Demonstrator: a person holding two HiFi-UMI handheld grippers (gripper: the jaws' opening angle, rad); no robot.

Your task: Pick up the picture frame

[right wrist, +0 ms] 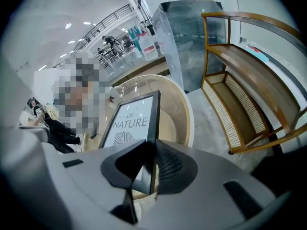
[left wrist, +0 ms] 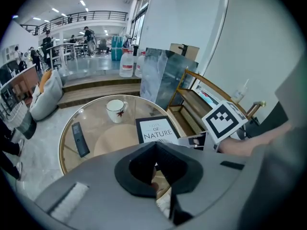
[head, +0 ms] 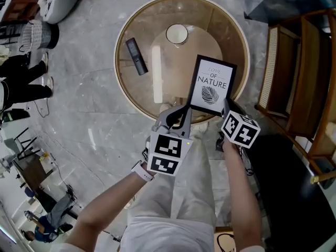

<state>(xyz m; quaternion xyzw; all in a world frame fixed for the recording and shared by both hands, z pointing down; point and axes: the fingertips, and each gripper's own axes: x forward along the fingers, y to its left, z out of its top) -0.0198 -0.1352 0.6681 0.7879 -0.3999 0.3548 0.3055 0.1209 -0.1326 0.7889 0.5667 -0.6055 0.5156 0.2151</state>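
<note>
The picture frame (head: 212, 85) hangs tilted over the near right rim of the round glass table (head: 152, 25). The right gripper (right wrist: 151, 163) is clamped on its right black border. We judge the frame light and stiff, with a smooth, fragile front, so the border is the place to hold. The left gripper (left wrist: 156, 153) stands narrow at the near left corner. Whether it pinches anything is hidden, like the frame's near edge.
</note>
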